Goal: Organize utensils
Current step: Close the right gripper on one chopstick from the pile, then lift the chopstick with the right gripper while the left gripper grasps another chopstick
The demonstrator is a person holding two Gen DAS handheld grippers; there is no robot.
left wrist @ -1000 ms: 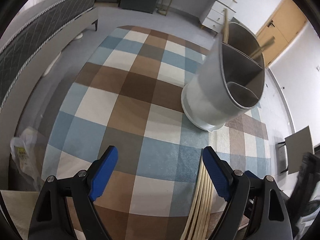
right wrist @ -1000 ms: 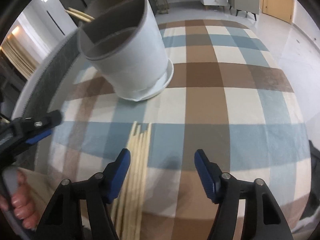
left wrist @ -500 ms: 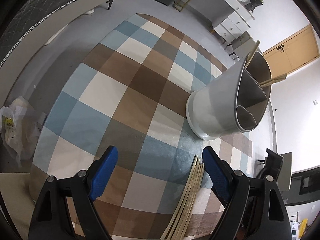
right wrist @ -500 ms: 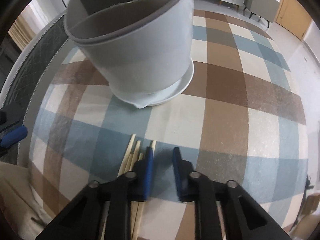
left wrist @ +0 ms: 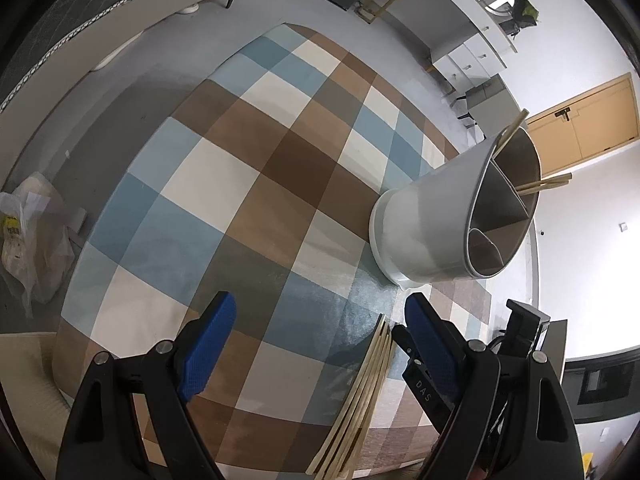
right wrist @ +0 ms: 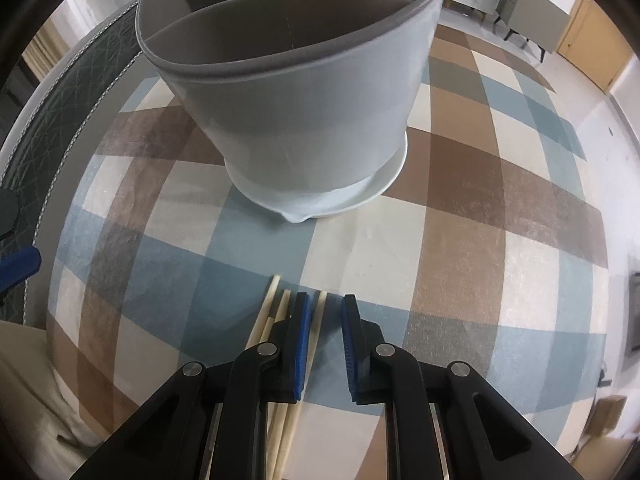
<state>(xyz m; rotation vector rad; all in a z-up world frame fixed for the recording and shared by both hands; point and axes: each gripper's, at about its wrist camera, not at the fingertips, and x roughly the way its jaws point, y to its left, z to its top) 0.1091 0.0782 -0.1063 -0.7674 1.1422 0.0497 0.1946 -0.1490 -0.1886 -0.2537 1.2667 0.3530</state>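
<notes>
Three compartments are showing in the holder (left wrist: 436, 236), a white tub w/ grey lining sitting on a saucer-like base on the checked cloth (left wrist: 248, 184). Two chopsticks (left wrist: 544, 184) are poking out of the far compartment; a third stick is leaning out at the holder's top rim. Nearer two compartments are looking empty from the left-wrist view. In the right-wrist view the holder (right wrist: 296, 108) is filling the upper frame, its inside mostly hidden.

Loose chopsticks (left wrist: 360, 396) are lying in a bundle on the cloth, just in front of the holder's base, side by side, approx. parallel.

R gripper (right wrist: 324, 340) is hanging over the bundle's holder-side ends (right wrist: 276, 312), jaws standing narrow, w/ one stick (right wrist: 320, 320) sitting between the pads. Can't tell if the pads are actually pressing on it; a gap is showing on the right pad's side. Rest of the bundle is lying left of the left pad.

L gripper (left wrist: 320, 340) is released, jaws wide, nothing between them, hovering over cloth on the side of the bundle away from the holder's mouth.

Vs. a sec ago: R jaws were wide, beside the bundle, and have since narrowed around the one stick; the holder is looming bigger in that view. L jaws are unchanged in width, view rolled, the holder now sitting further right and smaller.
</notes>
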